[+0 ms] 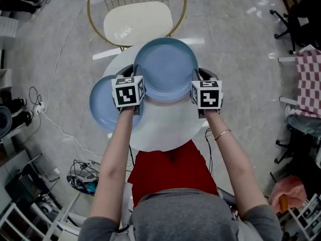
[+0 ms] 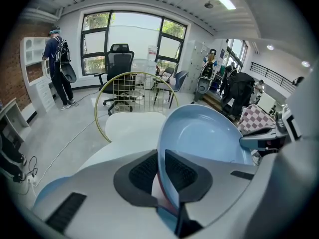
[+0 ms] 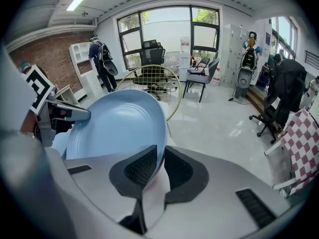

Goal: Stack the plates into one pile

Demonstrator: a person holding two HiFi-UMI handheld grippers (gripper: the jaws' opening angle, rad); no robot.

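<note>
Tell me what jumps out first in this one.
A large blue plate fills the middle of the head view, held over the round white table with its rim between the jaws of the left gripper and the right gripper. A second blue plate lies at the table's left side, partly hidden behind the left gripper. Beyond the table stands a gold wire chair with a white seat.

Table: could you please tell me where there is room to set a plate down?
Free: the table's near part, from the held plate to the front rim. Crowded: the left, with a second plate; the far part, under the held plate.
</note>
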